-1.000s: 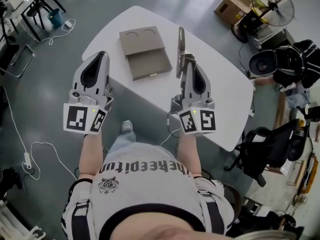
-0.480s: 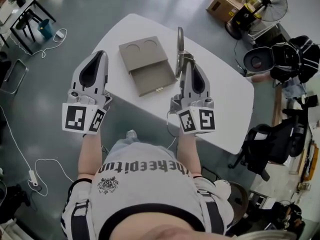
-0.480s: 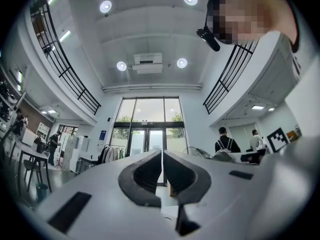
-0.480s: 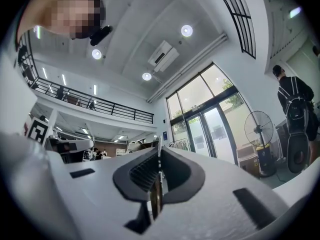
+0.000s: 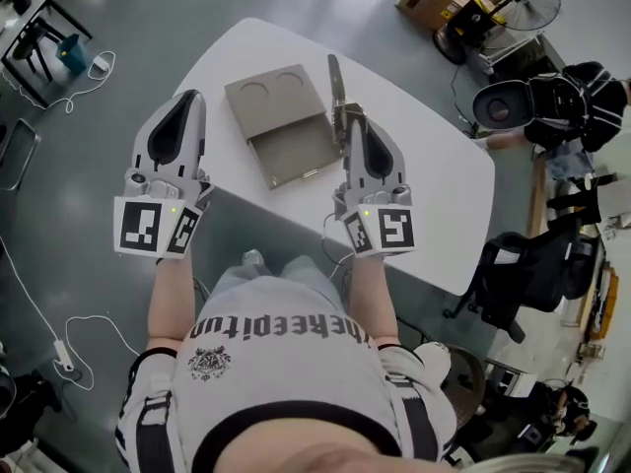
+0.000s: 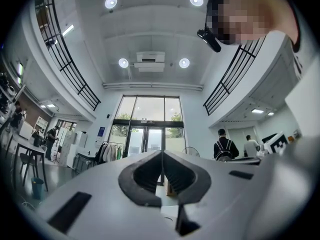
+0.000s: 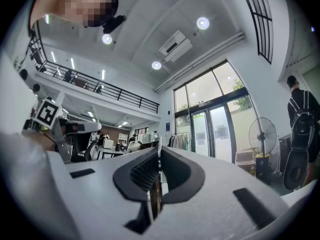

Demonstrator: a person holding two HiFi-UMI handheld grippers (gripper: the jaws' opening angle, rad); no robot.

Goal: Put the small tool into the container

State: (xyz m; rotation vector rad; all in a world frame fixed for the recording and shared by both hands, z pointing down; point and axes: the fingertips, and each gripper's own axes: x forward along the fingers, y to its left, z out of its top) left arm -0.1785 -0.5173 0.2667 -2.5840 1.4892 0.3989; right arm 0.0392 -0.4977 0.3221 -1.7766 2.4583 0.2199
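R tool: jaws clamped on slim metal implement, held over bench, just beside container's right side.
L tool: jaws together, empty, at bench's left edge.
Container: mid-bench, nr far edge.

Upside-down lettering across the shirt chest cannot be read with certainty.

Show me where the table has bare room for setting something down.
The table is bare right of the right tool out to its rounded edge, and along the near edge below the container. The gap between container and right tool is tight.
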